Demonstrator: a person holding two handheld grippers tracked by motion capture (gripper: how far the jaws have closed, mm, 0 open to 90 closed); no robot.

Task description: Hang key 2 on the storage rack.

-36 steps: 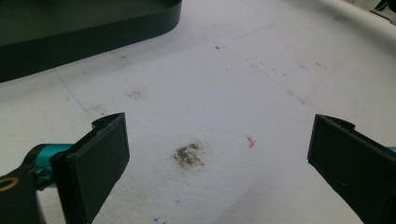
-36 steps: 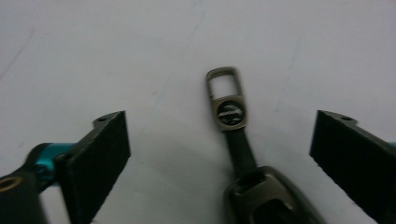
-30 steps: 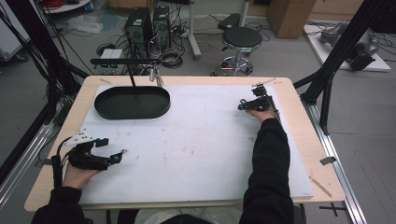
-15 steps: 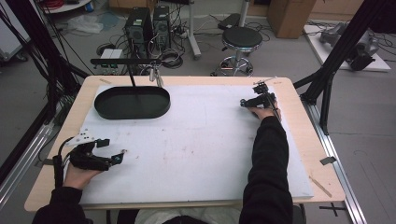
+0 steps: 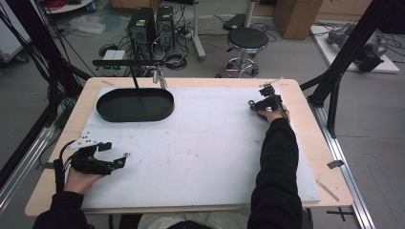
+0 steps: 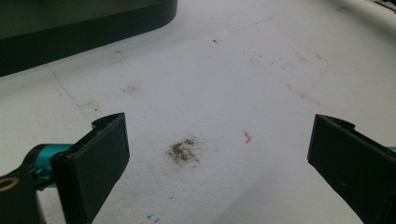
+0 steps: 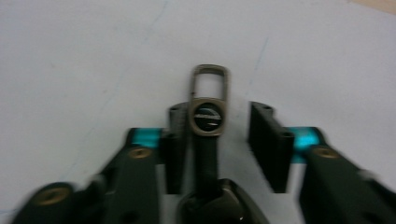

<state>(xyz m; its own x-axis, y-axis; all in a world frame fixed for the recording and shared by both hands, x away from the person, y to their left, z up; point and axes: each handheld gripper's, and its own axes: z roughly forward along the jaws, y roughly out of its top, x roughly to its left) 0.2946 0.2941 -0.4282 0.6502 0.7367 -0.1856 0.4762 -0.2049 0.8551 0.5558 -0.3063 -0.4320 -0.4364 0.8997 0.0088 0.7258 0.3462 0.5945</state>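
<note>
Black jaws of my right gripper (image 7: 217,140) stand partly open, a keyring (image 7: 209,109) between them. Its strap runs up the gap from the bottom of the right gripper view, with a round metal badge and a rectangular loop at the tip. The strap sits close against one jaw, apart from the other; I cannot tell whether it touches the near one. Neither jaw clamps it, as far as I see. The view is blurred, so detail on the fob at the bottom is unclear.

In the high view my right gripper (image 5: 265,102) is at the far right part of the white mat (image 5: 205,143), near the table's (image 5: 305,124) far edge; the keyring is too small to make out there.

My left gripper (image 6: 217,154) is wide open, holding nothing, jaws over bare stained mat (image 6: 233,70). In the high view it (image 5: 117,163) rests low at the near left corner, well apart from the right one. A black oval tray (image 5: 135,104) sits at the far left of the mat; its wall (image 6: 84,28) shows beyond the left jaws.
</note>
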